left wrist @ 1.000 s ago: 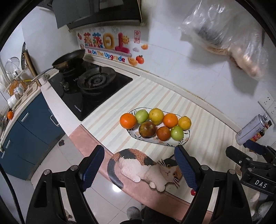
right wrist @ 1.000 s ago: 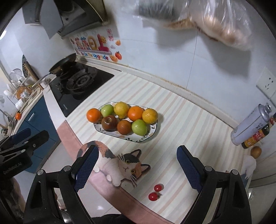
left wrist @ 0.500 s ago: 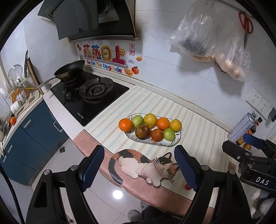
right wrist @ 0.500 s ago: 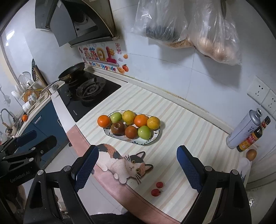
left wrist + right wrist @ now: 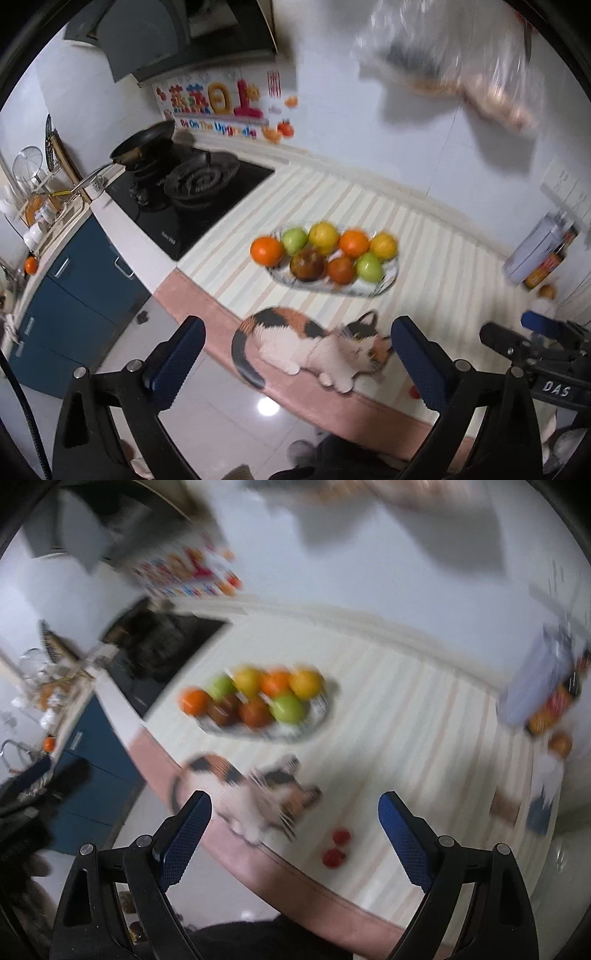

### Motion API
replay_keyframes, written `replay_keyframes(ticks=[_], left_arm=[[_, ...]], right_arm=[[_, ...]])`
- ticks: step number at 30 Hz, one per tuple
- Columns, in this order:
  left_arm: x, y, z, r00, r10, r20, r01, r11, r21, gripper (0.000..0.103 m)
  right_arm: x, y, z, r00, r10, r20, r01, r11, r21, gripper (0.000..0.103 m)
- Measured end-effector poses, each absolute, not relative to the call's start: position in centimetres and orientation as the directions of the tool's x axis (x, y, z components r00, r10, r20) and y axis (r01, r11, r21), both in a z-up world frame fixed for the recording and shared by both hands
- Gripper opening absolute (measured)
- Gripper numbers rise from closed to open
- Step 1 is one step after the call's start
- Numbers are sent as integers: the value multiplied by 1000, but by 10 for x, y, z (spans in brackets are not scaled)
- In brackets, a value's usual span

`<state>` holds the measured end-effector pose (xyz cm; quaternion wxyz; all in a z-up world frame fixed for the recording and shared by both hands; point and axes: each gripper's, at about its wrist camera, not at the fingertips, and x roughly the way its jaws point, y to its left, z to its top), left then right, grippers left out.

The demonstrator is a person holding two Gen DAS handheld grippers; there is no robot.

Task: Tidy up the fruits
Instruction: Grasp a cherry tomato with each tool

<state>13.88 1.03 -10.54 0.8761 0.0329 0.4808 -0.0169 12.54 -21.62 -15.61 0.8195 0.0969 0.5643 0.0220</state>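
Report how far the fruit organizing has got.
Done: eight fruits sit on the plate. In hand: nothing; the left hand-held gripper and right hand-held gripper are both open and empty above the counter's front edge. Left: two small red fruits lie loose on the mat near that edge, likely next.

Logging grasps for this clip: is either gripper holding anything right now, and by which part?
Nothing is held. The left gripper and right gripper are both open and empty, above the counter edge.
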Motion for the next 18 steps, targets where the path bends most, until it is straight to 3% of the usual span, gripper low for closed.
replay_keyframes(ticks=[1, 4, 8, 12, 14, 18], left_arm=[[143, 6, -117, 519, 15, -855, 66, 996, 57, 103], [154, -9, -157, 432, 41, -901, 98, 991, 92, 103], [163, -26, -207, 309, 55, -950, 149, 983, 105, 103], [166, -41, -241, 211, 58, -976, 192, 976, 100, 103], [167, -46, -251, 183, 60, -981, 206, 974, 98, 103], [170, -61, -264, 148, 46, -988, 241, 967, 81, 103]], right_arm=[[125, -221, -177, 329, 142, -934, 94, 979, 182, 92], [122, -235, -246, 200, 184, -962, 162, 963, 218, 68], [114, -242, -310, 107, 248, -963, 225, 937, 266, 63], [109, -237, -343, 64, 277, -959, 242, 928, 284, 56], [108, -234, -355, 49, 292, -955, 246, 923, 295, 40], [105, -234, -348, 94, 272, -958, 220, 933, 286, 35]])
